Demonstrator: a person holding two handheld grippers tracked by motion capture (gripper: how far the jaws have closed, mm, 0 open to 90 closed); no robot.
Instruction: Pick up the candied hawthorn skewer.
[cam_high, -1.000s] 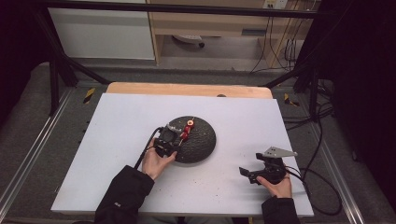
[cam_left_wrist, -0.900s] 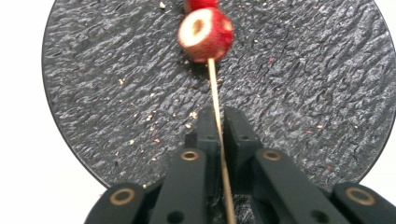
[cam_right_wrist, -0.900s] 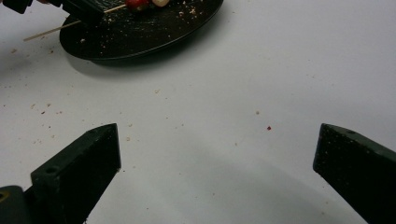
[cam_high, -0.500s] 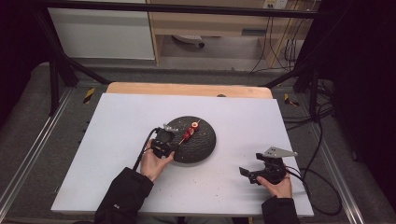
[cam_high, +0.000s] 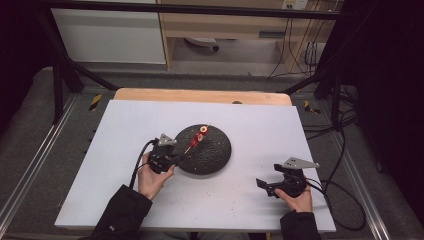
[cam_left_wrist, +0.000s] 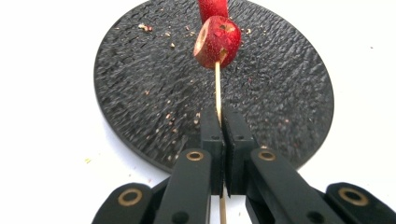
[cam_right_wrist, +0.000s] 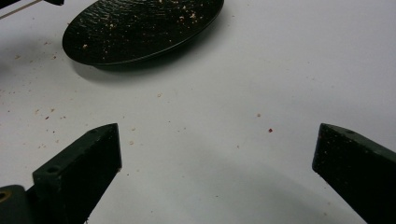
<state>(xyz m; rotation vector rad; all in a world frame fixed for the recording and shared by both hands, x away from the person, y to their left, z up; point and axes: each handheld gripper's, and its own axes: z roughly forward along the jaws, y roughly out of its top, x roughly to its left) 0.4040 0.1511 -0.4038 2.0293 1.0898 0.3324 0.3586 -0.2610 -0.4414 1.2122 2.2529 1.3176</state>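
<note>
A thin wooden skewer (cam_left_wrist: 217, 88) carries red fruit slices (cam_left_wrist: 217, 42), which hang over a round black plate (cam_left_wrist: 140, 84). My left gripper (cam_left_wrist: 222, 126) is shut on the skewer's bare lower end. In the high view that left gripper (cam_high: 176, 159) sits at the plate's (cam_high: 212, 155) near-left rim, and the skewer (cam_high: 196, 141) slants up and away across the plate. My right gripper (cam_high: 262, 186) rests low near the table's front right, jaws wide apart. In the right gripper view, bare white table lies between the right gripper's (cam_right_wrist: 217, 154) jaws, with the plate (cam_right_wrist: 140, 28) farther off.
The white tabletop (cam_high: 125, 130) has small crumbs scattered around the plate and in front of it. A wooden strip (cam_high: 200, 95) runs along the far edge. Black cables trail off the right side toward the floor.
My left gripper has drawn back left from over the plate to its near-left rim, taking the skewer with it; the fruit end now hangs above the plate. The right gripper has stayed still.
</note>
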